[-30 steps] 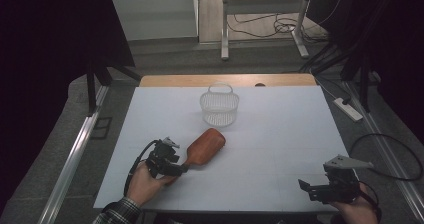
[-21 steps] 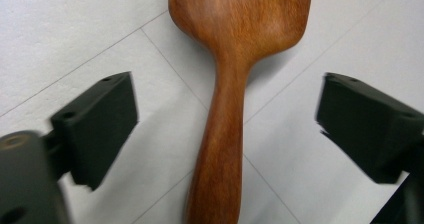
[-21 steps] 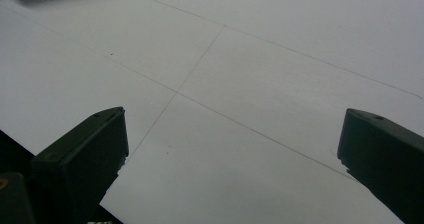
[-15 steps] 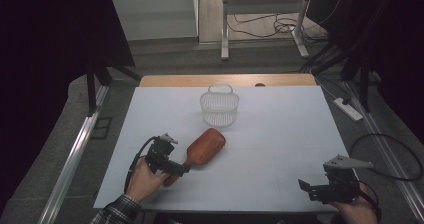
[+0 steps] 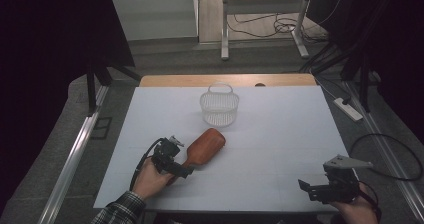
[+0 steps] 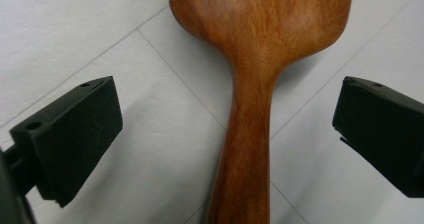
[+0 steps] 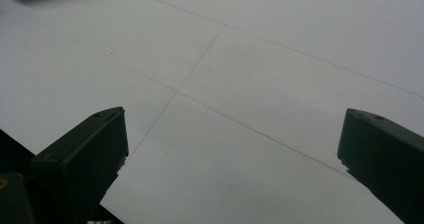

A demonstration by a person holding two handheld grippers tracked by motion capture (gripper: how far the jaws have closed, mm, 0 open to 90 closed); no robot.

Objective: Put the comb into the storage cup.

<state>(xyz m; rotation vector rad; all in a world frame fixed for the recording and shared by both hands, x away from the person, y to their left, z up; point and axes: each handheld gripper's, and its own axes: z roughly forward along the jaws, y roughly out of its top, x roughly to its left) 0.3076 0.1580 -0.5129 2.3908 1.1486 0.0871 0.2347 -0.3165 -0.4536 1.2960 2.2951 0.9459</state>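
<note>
The white table carries a small wire basket near its far edge, well apart from the grippers. The wooden brush lies flat in front of the basket, its handle between the jaws of the left gripper. These jaws have just been opening and stand wide, touching nothing, so the brush rests free. The right gripper waits at the near right corner, jaws apart and empty.

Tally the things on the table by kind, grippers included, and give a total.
Wooden brush: 1
White basket: 1
Grippers: 2, left gripper and right gripper
Total: 4
</note>
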